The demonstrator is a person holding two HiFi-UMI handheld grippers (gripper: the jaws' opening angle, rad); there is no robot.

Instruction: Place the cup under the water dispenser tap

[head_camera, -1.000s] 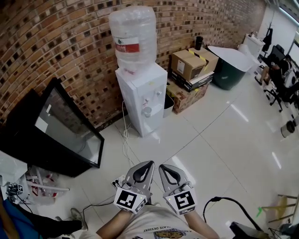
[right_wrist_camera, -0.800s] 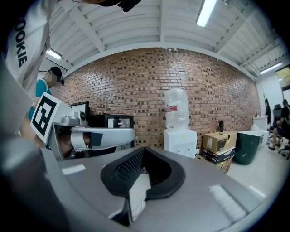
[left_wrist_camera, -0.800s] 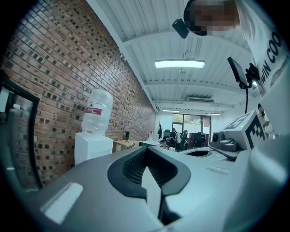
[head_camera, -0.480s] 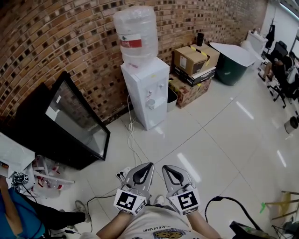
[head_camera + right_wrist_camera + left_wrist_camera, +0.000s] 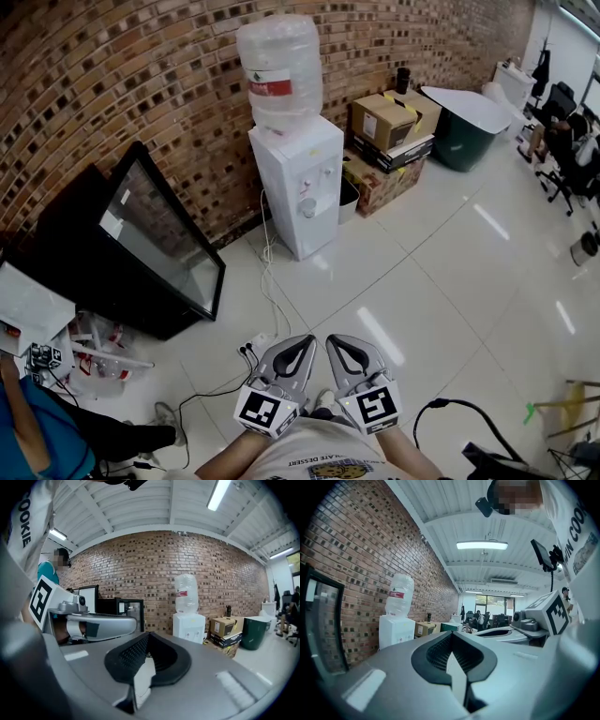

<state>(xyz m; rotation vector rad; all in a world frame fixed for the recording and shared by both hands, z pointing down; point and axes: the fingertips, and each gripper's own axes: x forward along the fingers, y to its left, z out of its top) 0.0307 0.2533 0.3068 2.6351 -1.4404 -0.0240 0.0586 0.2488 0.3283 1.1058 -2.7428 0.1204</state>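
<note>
The left gripper and the right gripper are twin tools in smooth light-grey plastic. Each has two curved jaws lined with black, finely ribbed pads that frame a teardrop-shaped hollow. At the rear of each sits a white cube printed with black square markers. The person wears a pale T-shirt with dark block lettering and a small coloured print on the chest.
</note>
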